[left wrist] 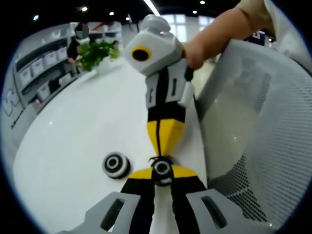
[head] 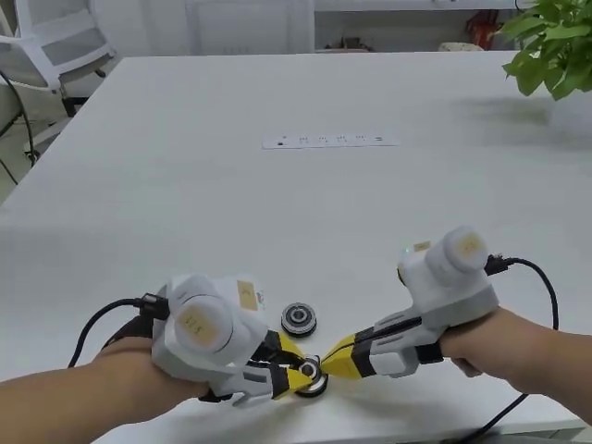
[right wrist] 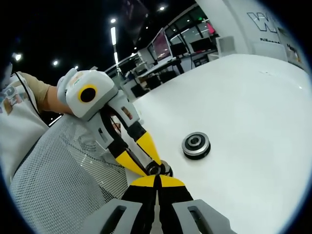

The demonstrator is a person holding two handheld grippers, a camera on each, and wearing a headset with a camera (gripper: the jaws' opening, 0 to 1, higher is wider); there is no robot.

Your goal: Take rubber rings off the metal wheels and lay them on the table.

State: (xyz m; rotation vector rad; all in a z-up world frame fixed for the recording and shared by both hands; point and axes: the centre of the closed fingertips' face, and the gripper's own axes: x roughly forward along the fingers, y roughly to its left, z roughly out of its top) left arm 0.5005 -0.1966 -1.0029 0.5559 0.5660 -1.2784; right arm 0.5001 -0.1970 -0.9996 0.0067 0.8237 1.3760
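Jaws of my left gripper [left wrist: 161, 172] are clenched on a small round metal wheel [left wrist: 162, 167], one yellow tip on each side of it. In the head view this same gripper [head: 294, 376] sits at the near edge of the white table [head: 370, 203], and the wheel [head: 311, 375] is at its tips. I cannot tell whether the wheel rests on the surface or is just clear of it.

Jaws of my right gripper [right wrist: 157, 181] are pressed together with only a thin seam between the yellow tips. Coming in from the right, they meet the dark rim of the held wheel [right wrist: 159, 168]. I cannot tell whether any rubber is caught between them. Both grippers point at each other, tip to tip across the wheel.

A second metal wheel [head: 299, 317] lies flat on the table just beyond the held one, apart from both grippers. Its black rubber ring [right wrist: 196, 151] is on, around a bright hub.

- Far right: a green leafy plant [head: 550, 46].
- Mid-table, farther off: a white socket strip [head: 330, 141].
- Far left: a white mesh chair [head: 55, 46].
- Black cables [head: 541, 277] trail from both grippers.
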